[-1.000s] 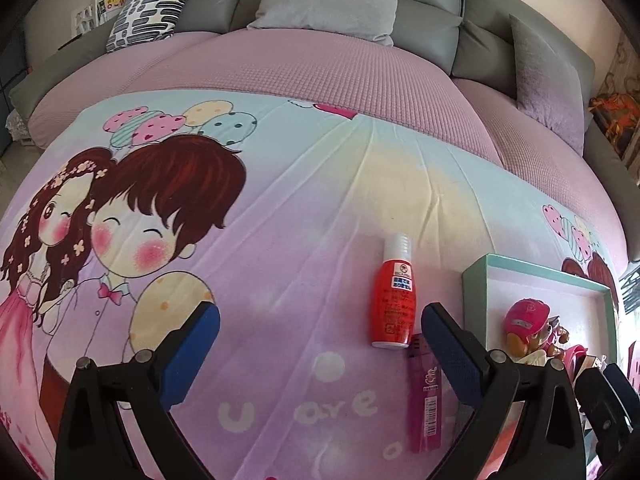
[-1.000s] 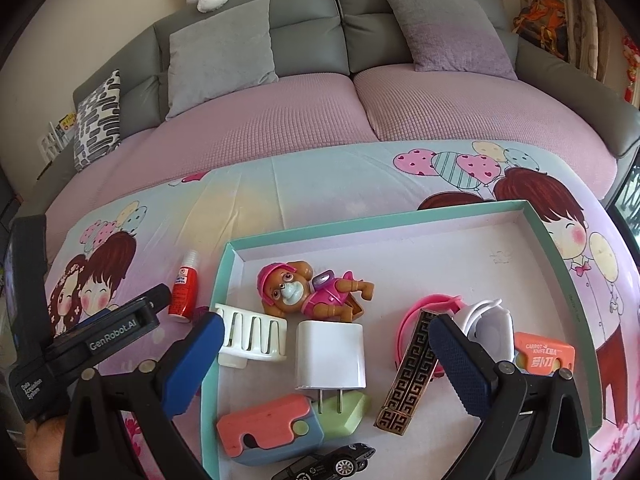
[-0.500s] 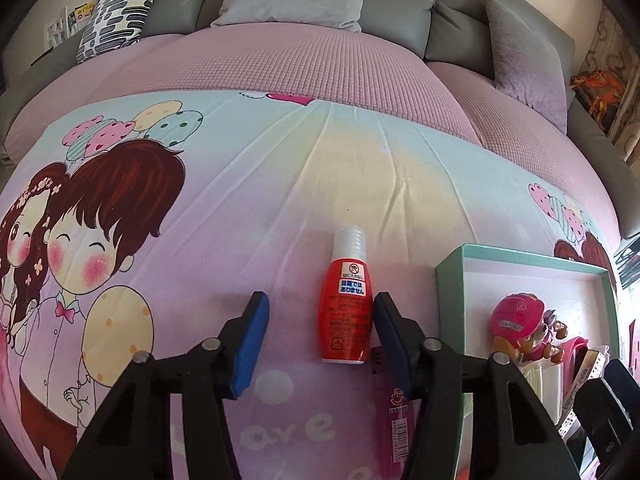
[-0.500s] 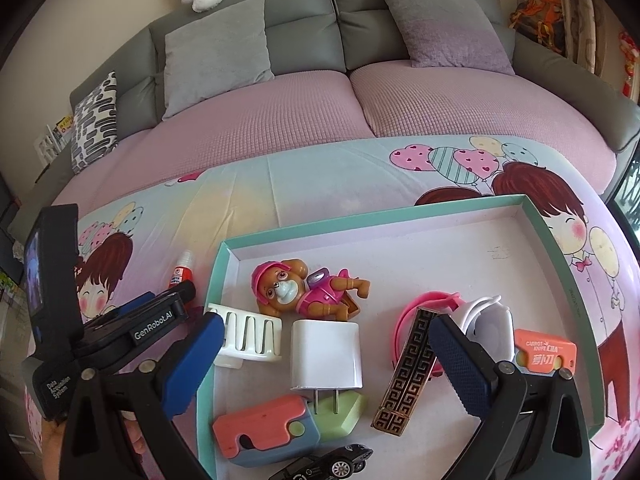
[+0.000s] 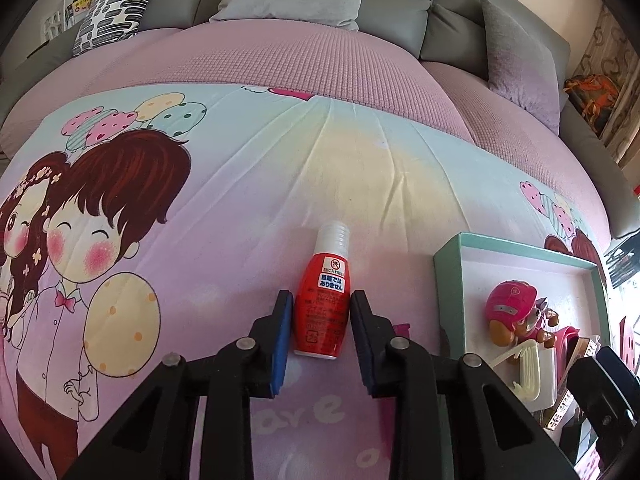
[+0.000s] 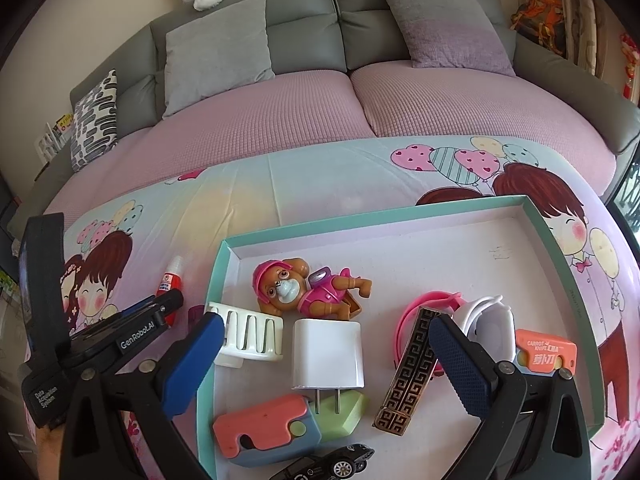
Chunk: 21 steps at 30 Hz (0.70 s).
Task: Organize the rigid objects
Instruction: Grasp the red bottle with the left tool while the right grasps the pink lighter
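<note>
Red bottle [image 5: 323, 312], still outside the filled tray [image 6: 416, 216], lies between the closing left tool [image 5: 318, 316]; right tool [image 6: 324, 352] released.

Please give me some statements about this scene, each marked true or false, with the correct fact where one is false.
1. The red bottle lies on the printed bedsheet, outside the teal box. True.
2. The left gripper is empty and far from the bottle. False: the bottle lies between its jaws, which are closing on it.
3. The white charger is inside the box. True.
4. The right gripper holds the toy dog. False: its jaws stand wide open above the box, holding nothing.
5. The toy car sits on the sofa cushions. False: it lies in the box, at the near edge of the right wrist view.
</note>
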Motion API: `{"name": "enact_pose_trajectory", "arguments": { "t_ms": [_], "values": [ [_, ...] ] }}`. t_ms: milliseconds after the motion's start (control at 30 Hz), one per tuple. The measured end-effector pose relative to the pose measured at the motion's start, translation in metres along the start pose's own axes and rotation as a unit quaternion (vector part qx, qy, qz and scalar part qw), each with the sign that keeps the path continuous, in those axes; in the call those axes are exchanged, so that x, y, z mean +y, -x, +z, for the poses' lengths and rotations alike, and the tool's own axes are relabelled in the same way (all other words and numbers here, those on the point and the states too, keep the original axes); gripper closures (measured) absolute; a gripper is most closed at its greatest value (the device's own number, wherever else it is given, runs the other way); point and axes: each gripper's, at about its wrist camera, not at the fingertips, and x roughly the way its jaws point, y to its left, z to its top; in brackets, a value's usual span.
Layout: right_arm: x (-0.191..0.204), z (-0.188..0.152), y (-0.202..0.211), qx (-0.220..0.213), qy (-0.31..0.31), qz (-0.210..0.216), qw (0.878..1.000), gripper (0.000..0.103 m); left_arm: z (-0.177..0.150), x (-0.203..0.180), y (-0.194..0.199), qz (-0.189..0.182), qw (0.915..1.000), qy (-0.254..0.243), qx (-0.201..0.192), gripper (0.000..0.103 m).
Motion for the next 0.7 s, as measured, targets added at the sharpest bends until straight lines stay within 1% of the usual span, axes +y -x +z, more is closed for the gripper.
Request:
{"name": "enact_pose_trajectory", "arguments": {
  "t_ms": [167,267,333,433,567,600,700],
  "values": [
    [0.005,0.000,0.001,0.000,0.008,-0.003,1.000,0.000,-0.011,0.014,0.010,0.012,0.9998,0.013,0.004,0.073],
    [0.010,0.000,0.005,-0.007,0.018,-0.004,1.000,0.000,-0.017,0.021,0.016,0.019,0.9997,0.016,0.006,0.073],
    [0.016,0.001,0.009,-0.018,0.033,-0.012,0.999,0.000,-0.021,0.026,0.018,0.023,0.9995,0.021,0.008,0.073],
    [0.031,0.000,0.011,-0.029,0.063,-0.005,0.998,0.000,-0.031,0.033,0.025,0.034,0.9989,0.031,0.010,0.073],
    [0.053,-0.005,0.007,-0.027,0.105,0.001,0.994,0.000,-0.046,0.038,0.035,0.043,0.9984,0.032,0.015,0.073],
    [0.057,-0.006,0.007,-0.025,0.110,0.006,0.994,0.002,-0.047,0.040,0.037,0.043,0.9984,0.032,0.016,0.073],
    [0.067,-0.009,0.006,-0.022,0.112,0.034,0.993,0.013,-0.049,0.053,0.041,0.051,0.9978,0.040,0.013,0.072]
  ]
}}
